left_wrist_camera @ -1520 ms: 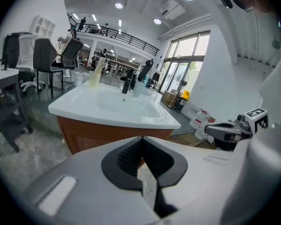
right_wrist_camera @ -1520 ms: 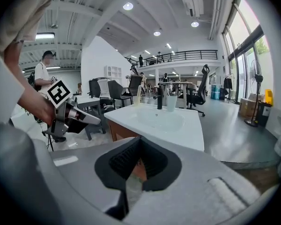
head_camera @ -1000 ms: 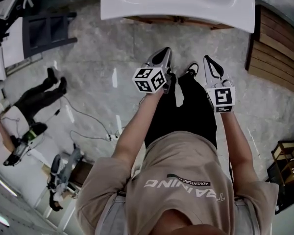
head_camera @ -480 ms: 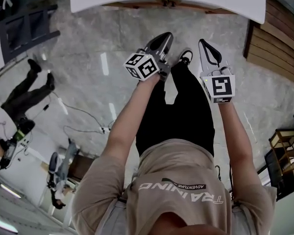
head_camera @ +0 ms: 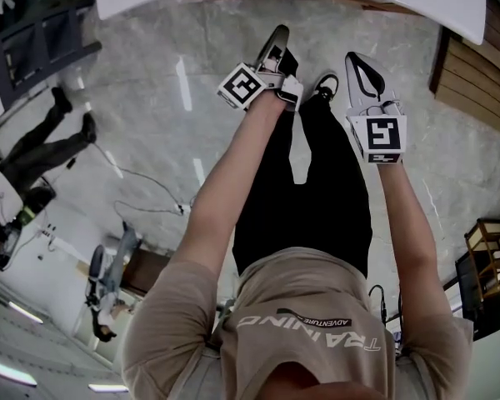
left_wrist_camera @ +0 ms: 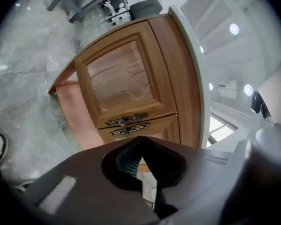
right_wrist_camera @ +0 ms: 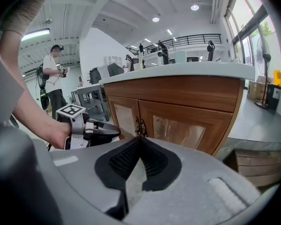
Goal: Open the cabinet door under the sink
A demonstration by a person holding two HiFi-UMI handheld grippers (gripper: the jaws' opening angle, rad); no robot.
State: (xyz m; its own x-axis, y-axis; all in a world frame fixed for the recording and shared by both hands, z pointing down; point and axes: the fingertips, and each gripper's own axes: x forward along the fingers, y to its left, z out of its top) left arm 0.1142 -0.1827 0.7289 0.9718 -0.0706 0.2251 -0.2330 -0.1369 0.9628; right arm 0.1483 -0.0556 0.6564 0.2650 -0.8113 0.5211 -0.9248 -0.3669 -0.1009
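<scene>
Head view finds a person standing before the sink (head_camera: 458, 11), left gripper (head_camera: 277, 35) and right gripper (head_camera: 355, 60) both raised toward the wooden cabinet (right_wrist_camera: 178, 90) beneath it, at the far side of the marble floor (head_camera: 150, 123). Judged from these frames, this is the approach. The two doors (right_wrist_camera: 189, 125) are shut and nothing touches them. Each gripper's own view shows its jaws drawn together at the tips, with nothing between them. The paired ornate handles (right_wrist_camera: 140, 125) sit at the centre seam where the doors meet. The left gripper hangs just left of them, short of the wood, while the right gripper aims almost straight at the seam from nearer the person. The next move likely calls for parting one pair of jaws, reaching to a handle, closing on it and drawing that door outward.
</scene>
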